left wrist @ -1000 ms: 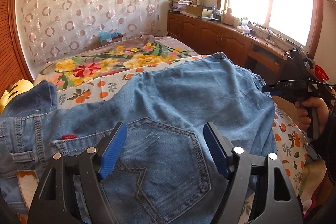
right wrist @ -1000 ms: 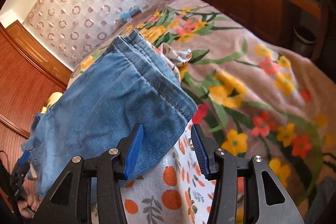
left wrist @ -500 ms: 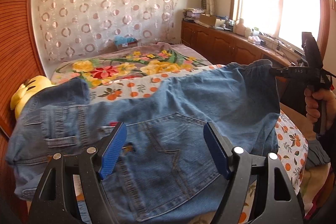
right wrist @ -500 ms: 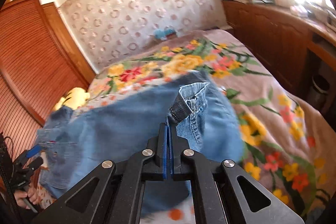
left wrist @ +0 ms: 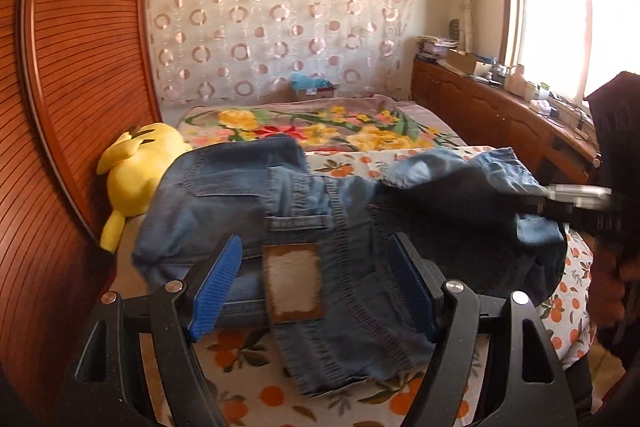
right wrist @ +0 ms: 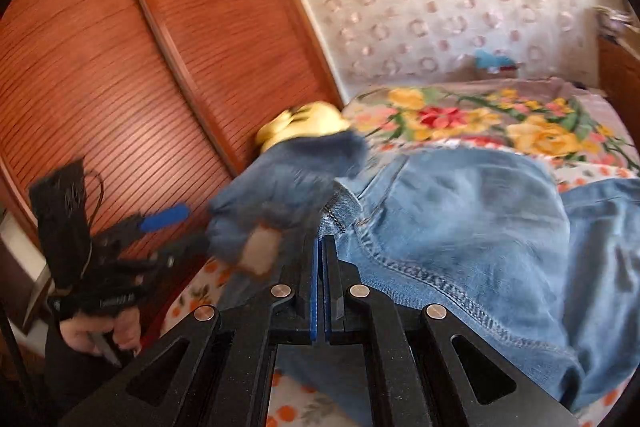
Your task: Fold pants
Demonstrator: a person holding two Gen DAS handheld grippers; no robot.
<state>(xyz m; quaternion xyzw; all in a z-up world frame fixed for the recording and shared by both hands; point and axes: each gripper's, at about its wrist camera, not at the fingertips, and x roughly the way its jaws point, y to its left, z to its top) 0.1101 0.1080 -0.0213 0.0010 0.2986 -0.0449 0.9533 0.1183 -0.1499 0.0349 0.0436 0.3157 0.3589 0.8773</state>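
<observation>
Gripping the jeans [right wrist: 460,227] by a pinched fold, my right gripper [right wrist: 320,251] stays clenched at lower centre. My left gripper [left wrist: 312,291] stands released, its blue pads either side of the waistband patch [left wrist: 294,283]. Jeans lie across the bed [left wrist: 248,399], filling mid-frame.

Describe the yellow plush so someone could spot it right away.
Start at the bed with the flowered cover, then look to its edge by the slatted wooden wardrobe. The plush lies there, partly under the jeans. It is the only solid bright-yellow, stuffed thing around.
</observation>
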